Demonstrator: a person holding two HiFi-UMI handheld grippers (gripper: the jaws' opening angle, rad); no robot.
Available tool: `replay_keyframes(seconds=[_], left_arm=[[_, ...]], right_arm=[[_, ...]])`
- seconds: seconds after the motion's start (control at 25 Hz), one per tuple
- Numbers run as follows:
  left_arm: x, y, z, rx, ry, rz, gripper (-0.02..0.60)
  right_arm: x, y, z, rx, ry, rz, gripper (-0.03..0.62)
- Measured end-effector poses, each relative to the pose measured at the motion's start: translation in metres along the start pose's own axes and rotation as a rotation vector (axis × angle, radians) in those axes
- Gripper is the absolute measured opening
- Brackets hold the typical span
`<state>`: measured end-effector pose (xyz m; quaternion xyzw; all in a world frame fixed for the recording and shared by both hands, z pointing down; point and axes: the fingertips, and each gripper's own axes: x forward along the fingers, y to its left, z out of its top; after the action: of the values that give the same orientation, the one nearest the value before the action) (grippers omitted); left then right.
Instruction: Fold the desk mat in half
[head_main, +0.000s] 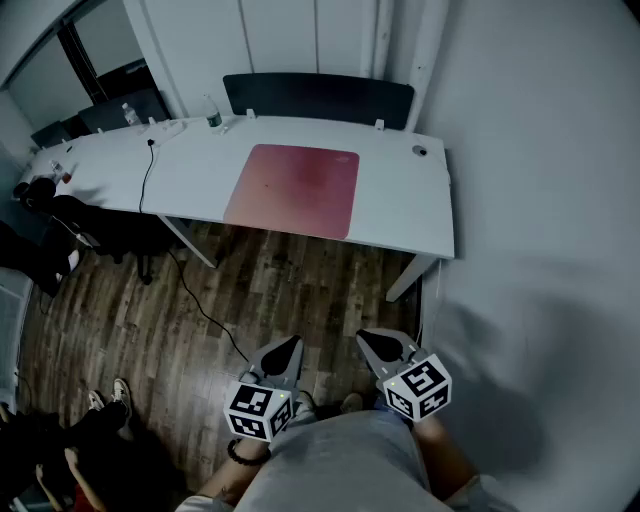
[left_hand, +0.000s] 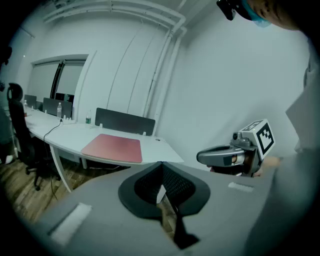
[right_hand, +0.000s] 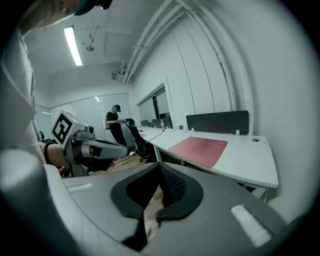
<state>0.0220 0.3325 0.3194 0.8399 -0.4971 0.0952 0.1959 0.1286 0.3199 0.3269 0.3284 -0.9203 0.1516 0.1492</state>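
The red desk mat (head_main: 295, 190) lies flat and unfolded on the white desk (head_main: 400, 200), far ahead of me. Both grippers hang low by the person's waist, well short of the desk. My left gripper (head_main: 283, 352) is shut, its jaws touching with nothing between them. My right gripper (head_main: 372, 343) is also shut and holds nothing. From the left gripper view the mat (left_hand: 114, 148) shows beyond my own closed tips (left_hand: 161, 163), with the right gripper (left_hand: 205, 156) beside. The right gripper view shows the mat (right_hand: 199, 149) and the left gripper (right_hand: 120, 148).
A dark divider panel (head_main: 318, 98) stands along the desk's back edge. Bottles (head_main: 213, 118) and a black cable (head_main: 148, 170) sit left of the mat. An office chair (head_main: 50, 200) stands at the left. A bystander's feet (head_main: 105, 395) are on the wooden floor. A white wall runs along the right.
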Motion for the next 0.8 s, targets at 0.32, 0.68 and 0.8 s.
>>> replay_keyframes(seconds=[0.32, 0.68, 0.8], left_arm=[[0.001, 0.002, 0.002, 0.006, 0.003, 0.007, 0.017], [-0.010, 0.012, -0.004, 0.020, 0.005, -0.010, 0.017], [-0.016, 0.019, -0.004, 0.019, 0.003, -0.017, 0.017]], right_arm=[[0.001, -0.004, 0.000, -0.010, 0.011, -0.008, 0.005], [0.003, -0.001, 0.000, 0.022, -0.023, -0.050, 0.006], [0.005, 0.002, 0.001, 0.037, -0.024, -0.068, 0.006]])
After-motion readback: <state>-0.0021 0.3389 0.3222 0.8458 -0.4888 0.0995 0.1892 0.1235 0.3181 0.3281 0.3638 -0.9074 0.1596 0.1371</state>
